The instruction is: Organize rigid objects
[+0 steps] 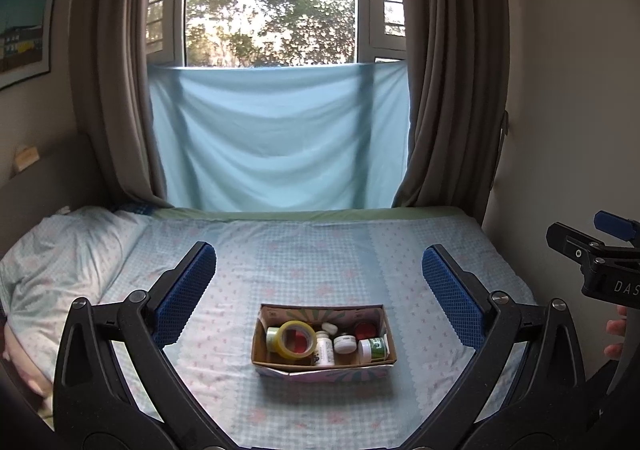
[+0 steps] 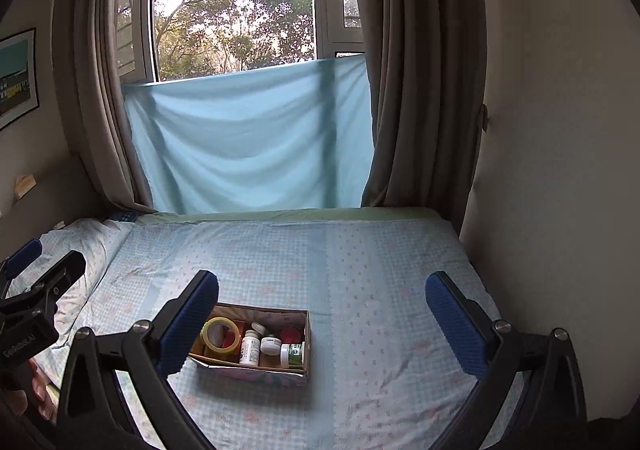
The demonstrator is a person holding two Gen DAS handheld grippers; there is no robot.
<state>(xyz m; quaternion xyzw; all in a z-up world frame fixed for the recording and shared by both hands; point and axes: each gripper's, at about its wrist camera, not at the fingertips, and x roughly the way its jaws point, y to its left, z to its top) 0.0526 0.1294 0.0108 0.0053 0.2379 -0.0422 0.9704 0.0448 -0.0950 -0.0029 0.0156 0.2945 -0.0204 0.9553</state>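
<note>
Box point(image 1: 280, 364): cardboard, open-topped, resting on my bed point(image 1: 320, 258) near its front middle; its long axis runs left to right across the bed, opening facing up.
Tape roll point(image 1: 295, 339): yellow, at the box's left end, standing tilted on its edge so the hole faces me.
White bottle point(image 1: 325, 350): just right of the tape, seemingly upright near the front wall; its label is too small to read.
Small jar point(image 1: 345, 343): white, low, beside the bottle.
Green-labelled jar point(image 1: 372, 349): at the right end, lying on its side with its white lid pointing left.
Red lid point(image 1: 365, 329): behind the jars, against the back wall.
Left gripper point(image 1: 320, 290): blue pads spread wide apart, holding nothing, held above the bed with the box centred between them.
Right gripper point(image 2: 322, 306): pads likewise wide apart and empty; the box sits toward its left finger, which hides the box's left corner.
Left view only: my fingertips point(image 1: 616, 338) at the right edge, the box square-on.
Right view only: the box skewed, its right wall point(image 2: 307, 338) seen from inside.
</note>
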